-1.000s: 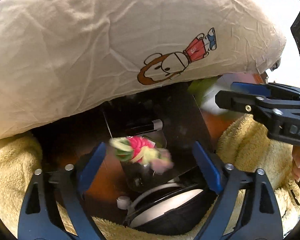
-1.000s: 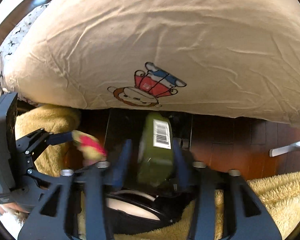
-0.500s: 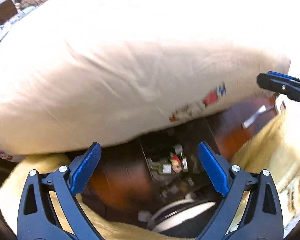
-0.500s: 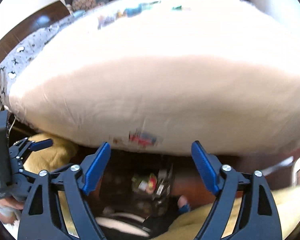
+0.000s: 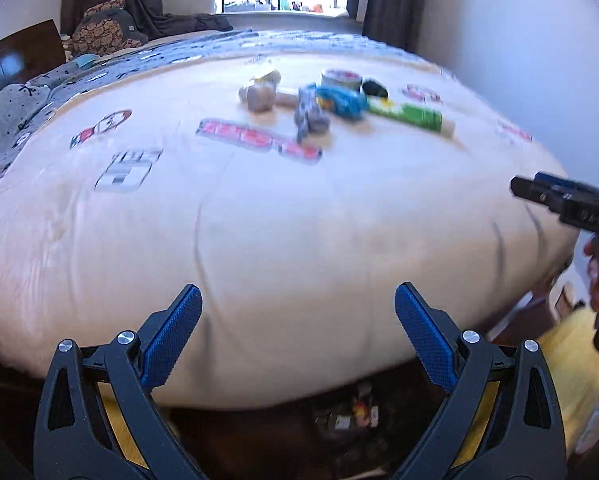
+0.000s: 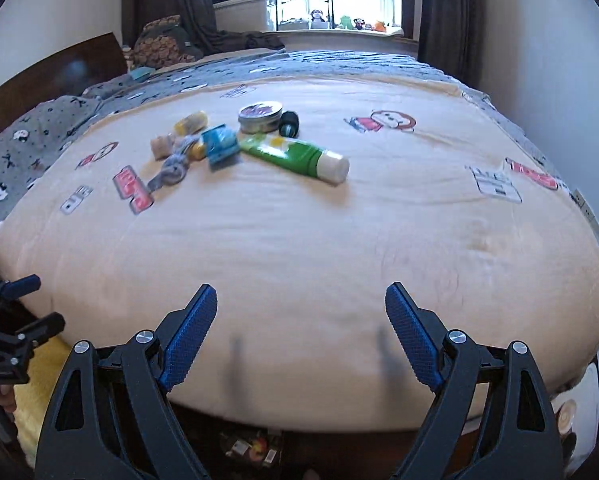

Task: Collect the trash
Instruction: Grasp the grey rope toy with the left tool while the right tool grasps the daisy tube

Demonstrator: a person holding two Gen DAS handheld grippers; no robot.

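Both claws empty, trash pile far up the bed at 12 o'clock.

Left claw (image 5: 297,334) and right claw (image 6: 301,330) spread wide, nothing between the pads; right's jaws have just been opening. Pile sits mid-bed (image 6: 299,240), well apart from both. Tube (image 6: 295,155) is nearest: long axis 10-to-4 in the right view, cap toward 4, at about 12 from the right claw, 1 from the left. Right looks the closer hand. Tin (image 6: 260,117) and blue wrapper (image 6: 219,145) behind it are motion-blurred. Bin contents (image 5: 347,414) under the bed edge mostly hidden, dark.
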